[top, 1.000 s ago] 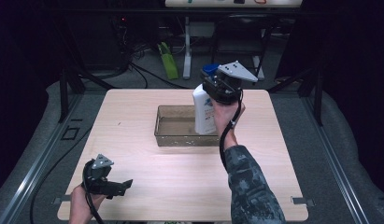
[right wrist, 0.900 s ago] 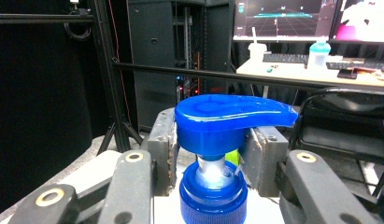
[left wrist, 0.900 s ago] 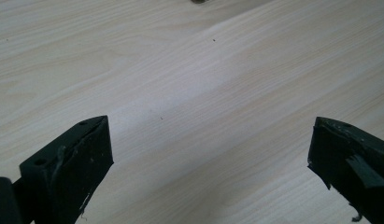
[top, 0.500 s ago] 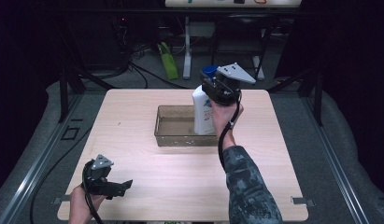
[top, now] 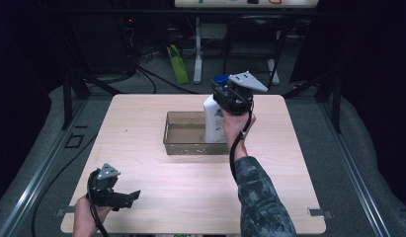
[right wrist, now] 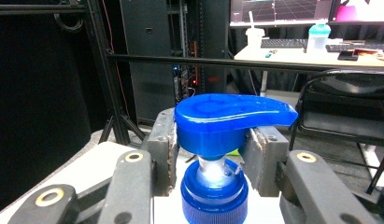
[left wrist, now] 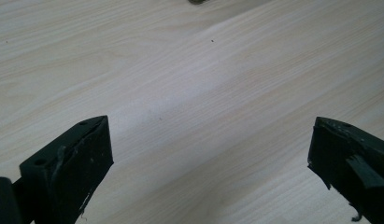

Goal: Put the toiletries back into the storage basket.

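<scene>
The right tool point(top: 229, 101) is high over the far half of the desk point(top: 141, 143), and its two jaws are pinching the white pump bottle point(top: 214, 121) at the blue pump head point(right wrist: 229, 119). In the right gripper view the jaws sit on both sides of the pump head, touching it, w/ the blue collar point(right wrist: 214, 193) just under them and the spout pointing to the right side of that picture. The bottle stays upright, and its lower part is inside the shallow brown tray point(top: 183, 143), at the right end of it, close to the tray's right wall. If the bottle bottom touches the tray floor or hangs a little above it, I cannot tell from the high view. The tray lies approx. in the middle of the desk, a bit toward the far edge. The person's right hand point(top: 236, 123) holds the tool from below, and the camouflage sleeve point(top: 260, 197) comes in from the near edge. The left tool point(top: 122, 198) is at the near left corner of the desk, well apart from tray and bottle, held in the left hand point(top: 84, 217). Its jaws are spread wide and nothing is between them; in the left gripper view there is bare wood of the desk between the two black jaws.
</scene>
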